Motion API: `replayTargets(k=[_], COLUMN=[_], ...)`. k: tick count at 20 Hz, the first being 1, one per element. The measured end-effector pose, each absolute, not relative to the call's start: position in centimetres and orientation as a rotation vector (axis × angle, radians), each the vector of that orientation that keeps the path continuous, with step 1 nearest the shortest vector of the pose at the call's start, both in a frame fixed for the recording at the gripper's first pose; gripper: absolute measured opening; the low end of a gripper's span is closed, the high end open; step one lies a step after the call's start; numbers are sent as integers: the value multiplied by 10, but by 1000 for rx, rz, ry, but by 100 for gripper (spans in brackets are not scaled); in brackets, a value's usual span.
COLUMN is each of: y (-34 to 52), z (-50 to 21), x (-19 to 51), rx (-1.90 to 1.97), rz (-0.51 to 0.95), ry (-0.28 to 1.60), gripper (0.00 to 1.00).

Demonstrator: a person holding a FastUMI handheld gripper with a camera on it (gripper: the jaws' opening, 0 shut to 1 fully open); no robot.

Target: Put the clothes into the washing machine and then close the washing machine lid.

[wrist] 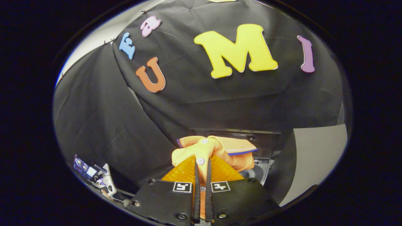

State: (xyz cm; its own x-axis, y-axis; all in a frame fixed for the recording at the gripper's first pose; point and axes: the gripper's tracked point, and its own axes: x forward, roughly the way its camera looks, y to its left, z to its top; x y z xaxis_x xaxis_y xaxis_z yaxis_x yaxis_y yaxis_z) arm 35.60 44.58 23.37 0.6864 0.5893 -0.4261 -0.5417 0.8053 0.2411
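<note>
An orange shirt (216,152) with white buttons and a blue-edged collar is pinched between the two fingers of my gripper (202,168), which is shut on its button strip. The cloth bunches up just past the fingertips and hangs lifted in the air. Beyond and below the shirt stands the washing machine (262,169), dark, with its lid (251,138) raised behind the shirt; part of its round opening shows to the right of the cloth. The shirt hides most of the opening.
Black cloth wall rises close behind the machine. A small pile of packets and cables (94,175) lies to the left of the fingers. A pale panel (317,150) stands to the right of the machine.
</note>
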Motion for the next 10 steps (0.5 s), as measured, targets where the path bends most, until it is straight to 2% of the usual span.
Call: replayTargets(k=[10], y=[479], z=[133], x=[422], rx=[53], rz=[601], ry=[715], gripper=[9])
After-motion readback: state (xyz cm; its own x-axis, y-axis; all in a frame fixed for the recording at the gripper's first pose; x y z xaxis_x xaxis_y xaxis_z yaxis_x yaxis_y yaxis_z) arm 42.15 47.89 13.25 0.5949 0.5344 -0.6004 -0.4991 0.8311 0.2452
